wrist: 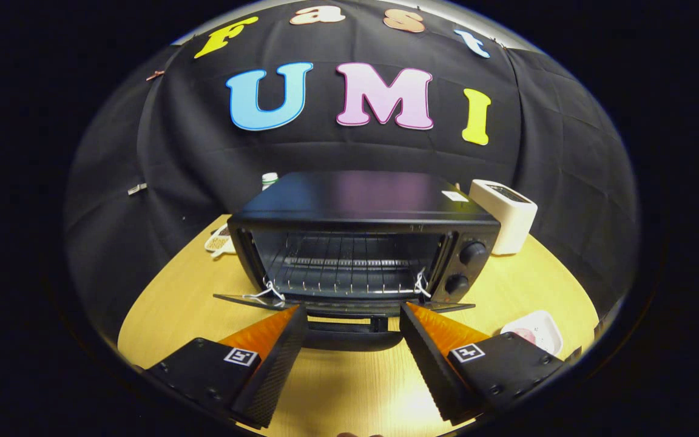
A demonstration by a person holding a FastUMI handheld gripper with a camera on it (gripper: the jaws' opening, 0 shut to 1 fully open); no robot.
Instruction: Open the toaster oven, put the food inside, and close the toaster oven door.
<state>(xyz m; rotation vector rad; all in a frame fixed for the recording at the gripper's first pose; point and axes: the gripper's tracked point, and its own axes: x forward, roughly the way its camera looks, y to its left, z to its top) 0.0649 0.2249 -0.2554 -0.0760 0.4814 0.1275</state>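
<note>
Pale wood table (337, 388) under booth light carries everything, with black cloth hung behind it. Nearest, the gripper (354, 315) has its fingers spread wide and holds nothing; bare tabletop lies between them, and their tips sit just short of the front lip of the oven door (343, 303).

That door is already swung down, lying roughly flat toward the near edge of the table, with its dark handle (349, 326) between the two fingertips. So the opening looks done, and the step in hand is, as I judge it, fetching the food. To do it well, back off from the door without knocking it, swing toward the right near corner of the table, and come down on the food squarely so both fingers meet it. On the way back, carry it high enough to pass over the dropped door and set it well in on the rack, so the door can shut freely.

Just beyond the right finger, near the right edge of the table, a small white tray (534, 331) holds something pinkish; it is too small to tell what, though it is probably the food.

Further in, the toaster oven (361, 200) stands mid-table. Its cavity holds a wire rack (349, 267) and nothing else I can see. Two dark knobs (471, 252) sit on its right front.

Behind its right side stands a white boxy appliance (507, 215); behind its left, a white bottle top (269, 179) and a pale flat object (221, 241) at the table's far left edge.
</note>
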